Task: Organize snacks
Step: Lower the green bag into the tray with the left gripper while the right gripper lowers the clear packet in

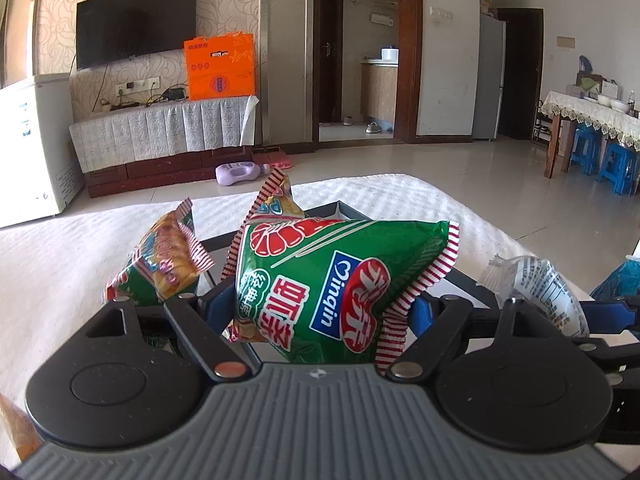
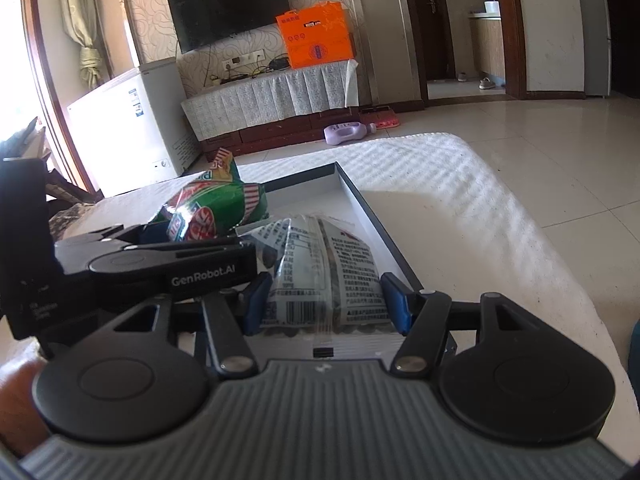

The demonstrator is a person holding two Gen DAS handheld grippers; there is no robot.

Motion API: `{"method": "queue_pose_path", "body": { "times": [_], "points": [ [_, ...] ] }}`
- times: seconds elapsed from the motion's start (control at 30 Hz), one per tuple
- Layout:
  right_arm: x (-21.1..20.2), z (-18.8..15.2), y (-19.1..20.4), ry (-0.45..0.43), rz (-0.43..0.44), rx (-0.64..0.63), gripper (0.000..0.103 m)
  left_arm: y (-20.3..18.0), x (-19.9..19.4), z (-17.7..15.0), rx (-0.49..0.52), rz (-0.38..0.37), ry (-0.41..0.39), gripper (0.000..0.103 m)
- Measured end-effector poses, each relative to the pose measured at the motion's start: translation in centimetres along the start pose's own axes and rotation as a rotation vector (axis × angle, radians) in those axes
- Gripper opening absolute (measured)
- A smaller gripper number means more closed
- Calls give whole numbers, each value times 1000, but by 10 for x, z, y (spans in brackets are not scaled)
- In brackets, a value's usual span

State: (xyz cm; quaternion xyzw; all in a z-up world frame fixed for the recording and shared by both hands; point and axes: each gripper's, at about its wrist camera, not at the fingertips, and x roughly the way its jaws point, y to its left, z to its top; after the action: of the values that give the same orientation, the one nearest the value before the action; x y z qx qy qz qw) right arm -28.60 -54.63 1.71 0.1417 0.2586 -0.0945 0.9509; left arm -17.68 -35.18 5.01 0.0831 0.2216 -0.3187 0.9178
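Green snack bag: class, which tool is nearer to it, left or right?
Left. The left tool grips the green bag; the right tool sits beside it, holding a clear bag.

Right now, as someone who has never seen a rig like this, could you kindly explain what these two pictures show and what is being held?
There is no robot here: a person carries a hand-held two-finger claw in each hand, and each claw has a camera looking forward along its fingers. One picture comes from the left claw, the other from the right claw. The blue pads of the left claw sit against a green snack bag. The right claw has a clear packet with printed text between its pads. Both hover over a shallow dark-rimmed tray on a white textured cloth. Another green snack bag lies further left. Behind is a living room.
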Motion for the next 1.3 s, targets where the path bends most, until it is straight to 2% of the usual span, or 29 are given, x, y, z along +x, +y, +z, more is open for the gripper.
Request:
{"method": "queue_pose_path", "body": {
  "times": [0.1,0.27,0.43,0.8,0.87,1.03,1.3],
  "points": [
    [1,0,-2,2,-11,8,62,-1,4,2,-12,-22,-2,85],
    [-2,1,-11,-5,-32,41,62,-8,14,7,29,-73,-33,85],
    [2,-1,-18,16,-57,55,62,-5,40,7,20,-137,30,86],
    [22,3,-17,49,-63,26,62,1,72,3,26,-83,93,89],
    [22,3,-17,52,-62,23,62,3,75,2,27,-72,98,93],
    [23,2,-16,55,-57,18,62,3,73,1,31,-41,99,101],
    [30,-1,-13,75,-59,1,62,4,60,-1,80,-32,95,102]
  ]
}}
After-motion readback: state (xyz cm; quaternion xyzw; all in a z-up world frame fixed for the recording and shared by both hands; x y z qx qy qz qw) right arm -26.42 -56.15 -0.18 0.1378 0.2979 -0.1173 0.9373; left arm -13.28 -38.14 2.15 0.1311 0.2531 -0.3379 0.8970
